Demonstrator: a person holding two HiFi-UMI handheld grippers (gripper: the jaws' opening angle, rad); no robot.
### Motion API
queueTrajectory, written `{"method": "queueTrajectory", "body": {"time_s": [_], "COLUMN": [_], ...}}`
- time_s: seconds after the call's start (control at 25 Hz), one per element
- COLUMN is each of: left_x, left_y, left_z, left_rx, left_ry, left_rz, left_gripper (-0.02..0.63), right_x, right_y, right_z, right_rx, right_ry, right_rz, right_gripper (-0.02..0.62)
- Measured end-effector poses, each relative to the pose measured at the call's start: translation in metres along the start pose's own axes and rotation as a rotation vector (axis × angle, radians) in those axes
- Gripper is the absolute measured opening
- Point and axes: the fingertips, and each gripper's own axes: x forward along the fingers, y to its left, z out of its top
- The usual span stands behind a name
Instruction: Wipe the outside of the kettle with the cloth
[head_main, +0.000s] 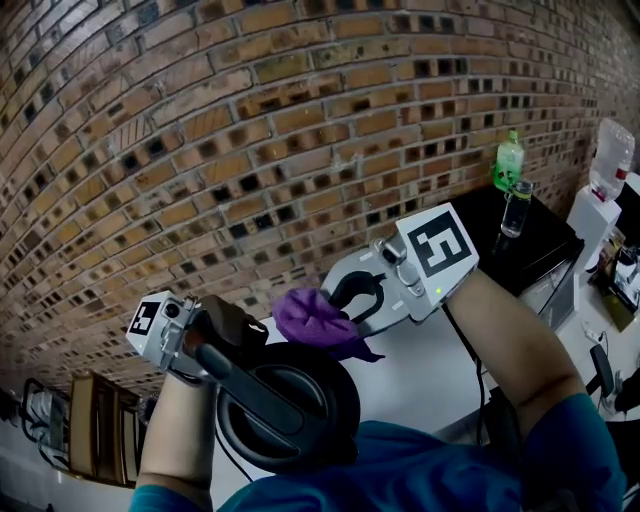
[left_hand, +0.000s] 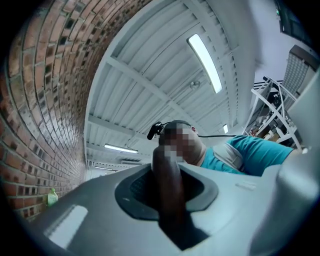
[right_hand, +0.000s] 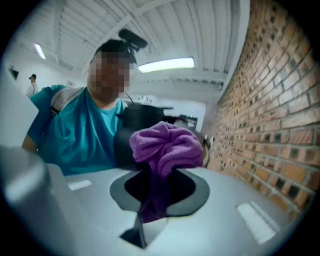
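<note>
A black kettle hangs lifted over the table, close to my body. My left gripper is shut on its dark handle. That handle stands upright between the jaws in the left gripper view. At the centre, my right gripper is shut on a bunched purple cloth. The cloth rests against the kettle's upper side. In the right gripper view the cloth bulges out of the jaws, with the kettle dark behind it.
A brick wall runs along the back. A white table lies below the grippers. At the right, a black cabinet carries a green bottle and a glass. A water bottle stands further right.
</note>
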Motion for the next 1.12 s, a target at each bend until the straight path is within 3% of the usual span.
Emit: {"method": "queueTrajectory", "body": {"time_s": [0.08, 0.16, 0.32, 0.44, 0.56, 0.64, 0.84, 1.0, 1.12], "left_x": [0.004, 0.006, 0.004, 0.001, -0.003, -0.004, -0.001, -0.007, -0.018], "left_y": [0.0, -0.001, -0.001, -0.001, 0.003, 0.005, 0.009, 0.016, 0.024], "left_z": [-0.001, -0.003, -0.009, -0.013, -0.016, -0.019, -0.018, -0.012, -0.014], "left_rx": [-0.002, -0.011, -0.027, -0.026, -0.025, -0.023, 0.009, 0.033, 0.075], "left_ry": [0.002, 0.004, 0.006, 0.02, 0.038, 0.041, 0.024, -0.002, 0.044], "left_rz": [-0.011, -0.023, -0.014, 0.008, 0.036, 0.046, 0.075, 0.148, 0.285], "left_gripper": [0.095, 0.098, 0.098, 0.094, 0.094, 0.093, 0.096, 0.1, 0.097], "right_x": [0.017, 0.032, 0.043, 0.022, -0.005, -0.011, 0.012, 0.022, -0.002], "right_y": [0.005, 0.011, 0.016, 0.008, 0.0, -0.003, -0.001, 0.015, 0.013], "right_z": [-0.032, -0.058, -0.096, -0.083, -0.029, -0.006, -0.045, -0.095, -0.106], "right_rx": [0.067, 0.11, 0.136, 0.081, 0.027, 0.007, 0.073, 0.157, 0.13], "right_ry": [0.062, 0.062, 0.096, 0.07, -0.084, -0.099, -0.026, 0.019, 0.028], "right_rz": [0.044, 0.084, 0.097, 0.055, -0.007, -0.023, 0.013, 0.005, -0.103], "right_gripper": [0.064, 0.064, 0.064, 0.064, 0.064, 0.064, 0.063, 0.064, 0.064]}}
